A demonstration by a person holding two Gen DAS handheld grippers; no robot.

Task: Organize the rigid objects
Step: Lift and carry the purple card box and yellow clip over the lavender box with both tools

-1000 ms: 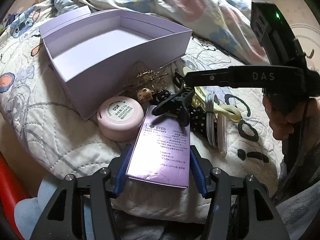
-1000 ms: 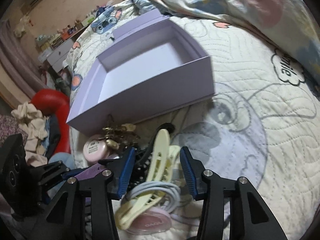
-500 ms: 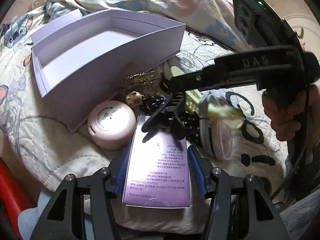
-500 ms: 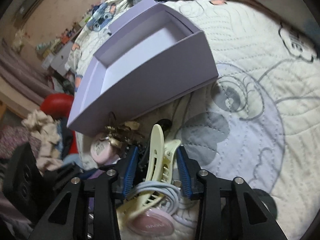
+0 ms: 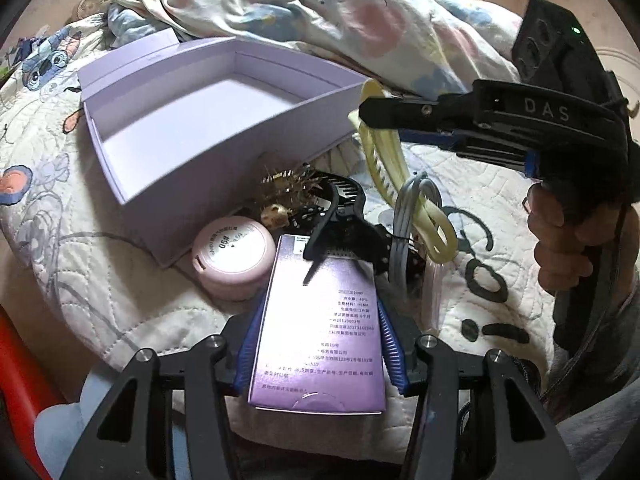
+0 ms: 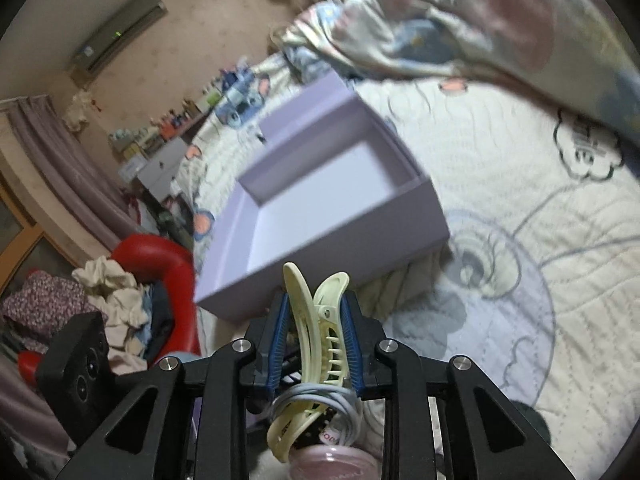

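- A quilted cream bedspread (image 6: 520, 208), printed with grey-blue line drawings and small coral shapes, is seen covering the whole work surface; a rumpled pastel duvet (image 5: 340, 12) is heaped along its far edge, at 12 o'clock in the left wrist view.
- The open lilac box (image 5: 192, 120) is set on the quilt at 10 o'clock of the clutter, its white floor bare.
- In front of the box a pile is gathered: a round pink compact (image 5: 231, 256), a gold-coloured trinket (image 5: 288, 184), a black claw clip (image 5: 340, 216) and a coiled grey cable (image 5: 408, 216).
- The left gripper (image 5: 316, 344) is narrowed on a purple carton (image 5: 320, 336), both blue pads being pressed to its long sides; its jaws are closing.
- The right gripper (image 6: 314, 344) is clamped on a pale yellow hair clip (image 6: 316, 340), which is held upright between the pads just short of the box's near wall, at 12 o'clock from the fingers; its jaws are closing too.
- A loop of the cable is draped around the clip's lower end.
- A hand (image 5: 560, 240) is seen wrapped round the right tool's handle at 3 o'clock.
- Beyond the bed, at 9 to 10 o'clock in the right wrist view, a wall air conditioner (image 6: 116, 32), a mauve curtain (image 6: 52, 168), a cluttered shelf and a red chair (image 6: 160, 272) piled with clothes are made out.
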